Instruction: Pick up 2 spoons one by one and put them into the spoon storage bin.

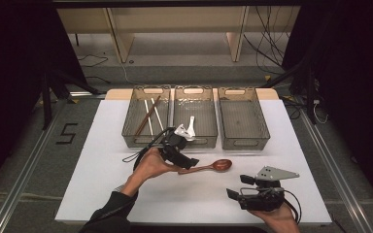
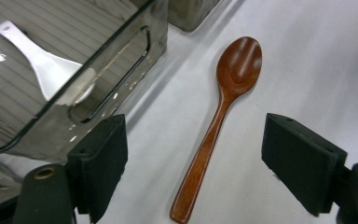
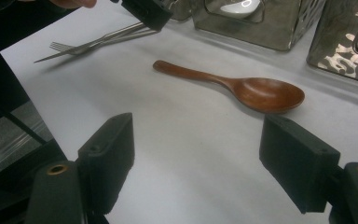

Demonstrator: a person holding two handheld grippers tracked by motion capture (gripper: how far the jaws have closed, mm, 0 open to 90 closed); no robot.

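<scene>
The wooden spoon lay flat on the white desk, just in front of the middle basket. The left gripper hovered over its handle, fingers spread wide and empty; the right gripper waited nearby, fingers wide apart, holding nothing.

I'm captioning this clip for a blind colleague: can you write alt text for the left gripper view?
A brown wooden spoon lies flat on the white table, untouched between the open black jaws of the left gripper, bowl pointing away. At upper left, a clear plastic bin holds a white plastic spoon.
</scene>
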